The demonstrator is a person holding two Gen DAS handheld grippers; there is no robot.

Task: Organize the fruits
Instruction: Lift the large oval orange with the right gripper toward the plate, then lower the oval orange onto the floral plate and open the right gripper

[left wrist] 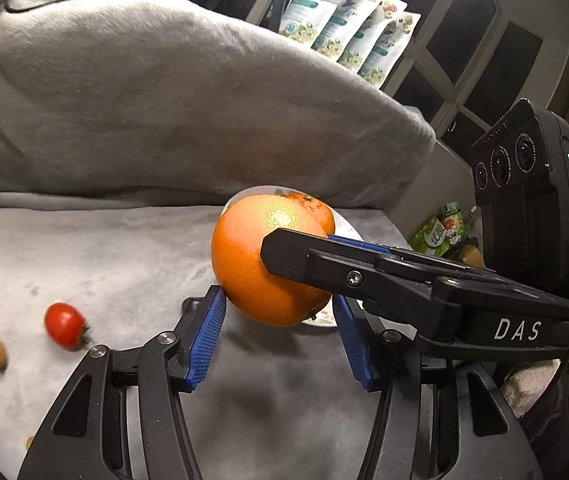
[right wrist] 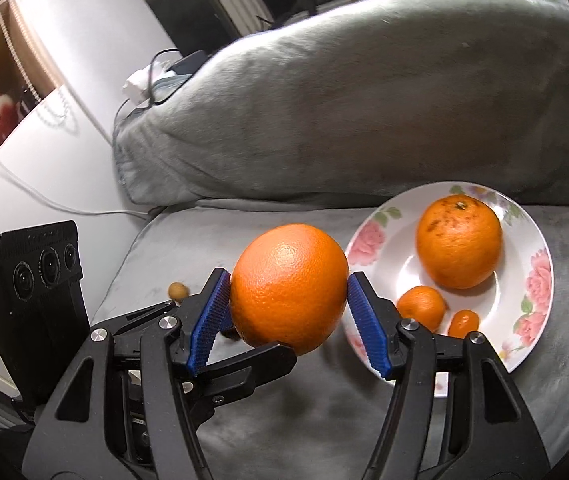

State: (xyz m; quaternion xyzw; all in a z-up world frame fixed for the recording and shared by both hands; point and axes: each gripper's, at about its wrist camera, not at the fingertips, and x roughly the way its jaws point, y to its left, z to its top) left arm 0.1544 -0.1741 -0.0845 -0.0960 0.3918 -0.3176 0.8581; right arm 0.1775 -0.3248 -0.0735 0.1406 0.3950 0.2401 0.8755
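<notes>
While three citrus fruits fill the plate (right wrist: 540, 240), one orange (right wrist: 288, 288) hangs gripped.

Orange fruit (right wrist: 288, 288) – white plate (right wrist: 540, 248), pink roses – red tomato (left wrist: 64, 325)

A large orange (right wrist: 289, 288) is held between the pads of both claws, above the blanket-covered surface (right wrist: 284, 420) and left of a plate (right wrist: 540, 248). In the plate lie a second orange (right wrist: 459, 241) and two small citrus fruits (right wrist: 421, 306), with a cushion (right wrist: 364, 100) behind. In the left wrist view a tomato (left wrist: 64, 325) lies on the surface, left of the orange.
</notes>
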